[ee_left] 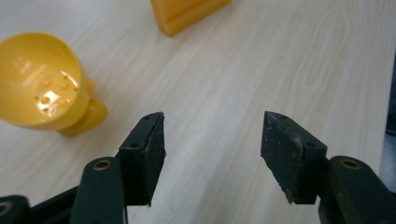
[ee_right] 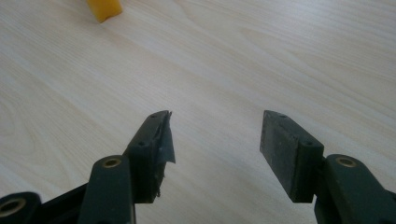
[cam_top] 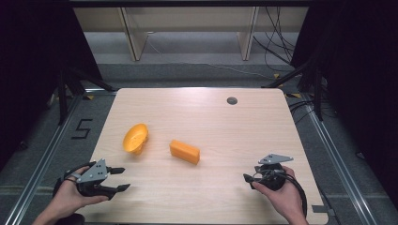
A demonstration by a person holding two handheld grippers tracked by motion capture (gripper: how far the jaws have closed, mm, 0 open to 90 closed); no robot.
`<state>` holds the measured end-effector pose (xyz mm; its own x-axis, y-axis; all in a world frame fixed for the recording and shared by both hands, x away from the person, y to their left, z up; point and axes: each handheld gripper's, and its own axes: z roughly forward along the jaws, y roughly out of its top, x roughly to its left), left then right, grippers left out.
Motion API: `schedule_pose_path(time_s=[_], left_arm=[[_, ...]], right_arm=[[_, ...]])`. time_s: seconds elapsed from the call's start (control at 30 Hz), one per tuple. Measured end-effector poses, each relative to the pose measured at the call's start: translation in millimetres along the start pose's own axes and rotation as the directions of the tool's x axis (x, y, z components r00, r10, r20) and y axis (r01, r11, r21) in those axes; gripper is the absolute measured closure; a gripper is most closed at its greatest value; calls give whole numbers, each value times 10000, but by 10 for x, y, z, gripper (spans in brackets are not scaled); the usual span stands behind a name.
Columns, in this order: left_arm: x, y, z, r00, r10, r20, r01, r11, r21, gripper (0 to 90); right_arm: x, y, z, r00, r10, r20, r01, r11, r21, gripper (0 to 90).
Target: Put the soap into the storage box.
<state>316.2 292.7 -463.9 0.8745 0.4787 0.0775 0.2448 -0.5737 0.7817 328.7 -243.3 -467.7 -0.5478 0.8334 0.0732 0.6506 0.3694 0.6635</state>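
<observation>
Jaws stand wide and empty on both tools: the left gripper [cam_top: 123,179] sits at seven o'clock on the tabletop [cam_top: 225,126], the right gripper [cam_top: 248,178] at five. A yellow cup [cam_top: 135,138] lies tipped on its side near ten o'clock, just ahead of the left gripper, with an orange block [cam_top: 185,151] well apart toward centre. Best approach, I judge: bring the left jaws low across the cup's rim before closing.

Each black hand-held gripper [cam_top: 123,179] carries a grey three-cornered plate and black cable
</observation>
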Motion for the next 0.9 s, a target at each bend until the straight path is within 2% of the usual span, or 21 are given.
schedule_pose_path(time_s=[0.03,0.07,0.1,0.13,0.17,0.2,0.23,0.3,0.33,0.37,0.4,0.43,0.53,0.57,0.63,0.67,0.7,0.73,0.8,0.9], left_arm=[[2,14,13,9994,309,-132,-307,9995,83,392],[-5,32,33,9977,646,-211,-641,9977,211,393],[-11,54,54,9948,1010,-142,-1005,9943,349,393],[-11,54,54,9948,1010,-142,-1005,9943,349,412],[-29,74,81,9908,1350,-47,-1347,9902,375,412],[-42,97,108,9858,1674,103,-1676,9852,368,456],[-40,128,124,9793,2016,172,-2022,9781,502,456],[-51,206,181,9785,1998,515,-2023,9780,500,466],[-51,206,181,9785,1998,515,-2023,9780,500,474],[-39,258,196,9780,1945,751,-1995,9776,670,502],[-39,258,196,9780,1945,751,-1995,9776,670,516],[-28,303,222,9804,1759,891,-1808,9822,502,534],[6,362,234,9792,1756,1019,-1811,9823,480,581],[45,428,255,9778,1764,1130,-1835,9814,557,576],[51,452,282,9796,1703,1071,-1754,9837,400,555],[94,525,313,9772,1869,1011,-1922,9803,457,536],[102,557,341,9783,1774,1068,-1827,9823,415,528],[129,596,361,9759,1816,1212,-1894,9803,561,519],[132,627,387,9775,1741,1188,-1811,9821,509,517],[171,749,497,9708,2085,1191,-2166,9744,598,490]], right_arm=[[9,7,-15,9997,210,-80,-209,9997,104,436],[-4,7,-10,9999,76,-108,-75,10000,63,436],[10,5,-21,9996,287,-32,-287,9994,217,436],[10,5,-21,9996,287,-32,-287,9994,217,436],[9,5,-19,9996,286,-44,-285,9994,216,436],[8,-2,-4,10000,88,6,-88,9999,58,436],[8,-2,-4,10000,88,6,-88,9999,58,436],[16,10,-24,9999,154,-22,-153,9998,158,436],[16,10,-24,9999,154,-22,-153,9998,158,436],[20,5,-28,9995,315,-34,-314,9991,274,436],[20,5,-28,9995,315,-34,-314,9991,274,436],[14,3,-26,9996,272,-32,-271,9993,249,436],[14,0,-28,9996,290,-20,-289,9993,221,436],[14,0,-28,9996,295,-13,-295,9993,221,436],[14,0,-28,9996,291,-18,-290,9993,222,436],[17,2,-27,9996,274,-46,-273,9993,255,436],[18,2,-27,9996,276,-50,-275,9993,261,436],[18,1,-27,9996,278,-48,-277,9993,259,435],[16,0,-28,9996,282,-17,-282,9994,224,436],[8,-2,-26,9999,157,-45,-156,9998,150,436]])
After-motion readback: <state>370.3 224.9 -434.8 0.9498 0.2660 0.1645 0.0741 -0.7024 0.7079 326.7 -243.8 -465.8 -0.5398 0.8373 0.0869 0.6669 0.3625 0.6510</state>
